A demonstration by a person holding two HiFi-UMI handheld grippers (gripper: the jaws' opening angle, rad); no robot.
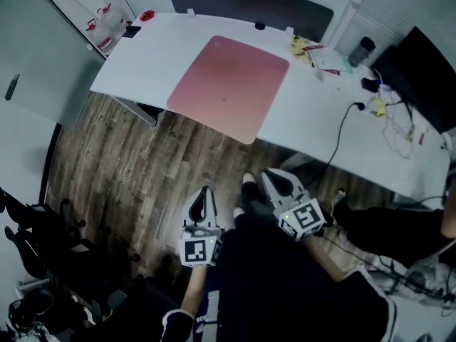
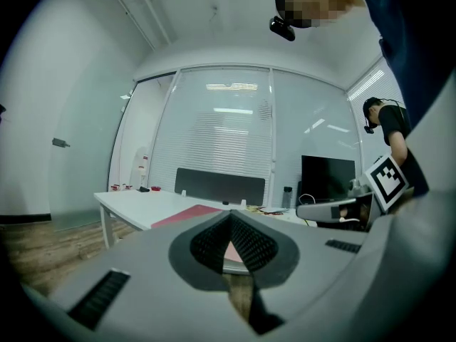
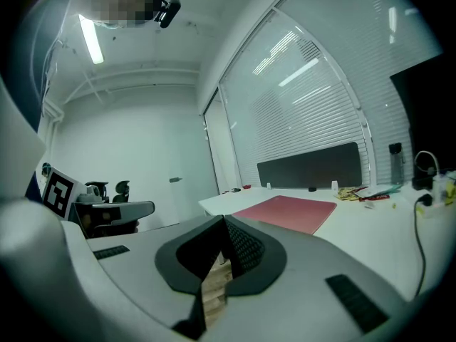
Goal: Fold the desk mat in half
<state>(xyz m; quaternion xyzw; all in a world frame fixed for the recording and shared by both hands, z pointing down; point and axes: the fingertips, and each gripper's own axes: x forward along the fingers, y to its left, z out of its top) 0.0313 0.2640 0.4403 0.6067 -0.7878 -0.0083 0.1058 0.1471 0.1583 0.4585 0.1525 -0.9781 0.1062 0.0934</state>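
Fingers [image 2: 253, 242] of left gripper [image 1: 206, 191] and right gripper [image 1: 269, 177] sit closed, empty, at lower centre: nothing to grip yet (table [image 1: 313, 123] well apart). Mat [image 1: 229, 87] seemingly lies flat, unfolded, upper centre.

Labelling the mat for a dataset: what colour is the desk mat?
Plain pinkish red desk mat, clearest in the head view.

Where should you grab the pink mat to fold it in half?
Probably take the mat by its near edge, at the two front corners, coming from the person's side. It lies flat on the desk, so the middle gives nothing to pinch. That edge seems to sit right at the desk's front rim, where a jaw could slip under.
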